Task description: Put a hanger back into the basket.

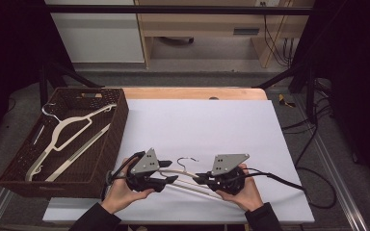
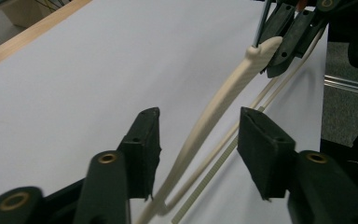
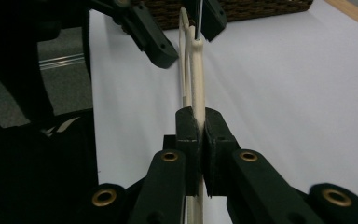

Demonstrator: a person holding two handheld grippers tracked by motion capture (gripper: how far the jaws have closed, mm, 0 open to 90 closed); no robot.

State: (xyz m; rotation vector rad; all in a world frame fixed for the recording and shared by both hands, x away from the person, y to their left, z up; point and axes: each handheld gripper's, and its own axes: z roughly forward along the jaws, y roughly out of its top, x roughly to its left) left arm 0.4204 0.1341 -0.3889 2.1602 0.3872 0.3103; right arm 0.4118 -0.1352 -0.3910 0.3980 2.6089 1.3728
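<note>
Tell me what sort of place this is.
Probably a lab or workshop recording bench: a white-covered table in a black frame, loose cables on grey flooring, a desk behind, and a hanger held for practice.

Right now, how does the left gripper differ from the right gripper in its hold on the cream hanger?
The right gripper is shut on the cream hanger, pads pressed against its arm. The left gripper stands open, the hanger between its jaws with gaps on both sides. Both are black, each held in one hand above the white sheet.

The high view looks forward and down over the white table. The 2 gripper views sit close along their jaws, facing each other, sharing the cream hanger at 12 o'clock.
</note>
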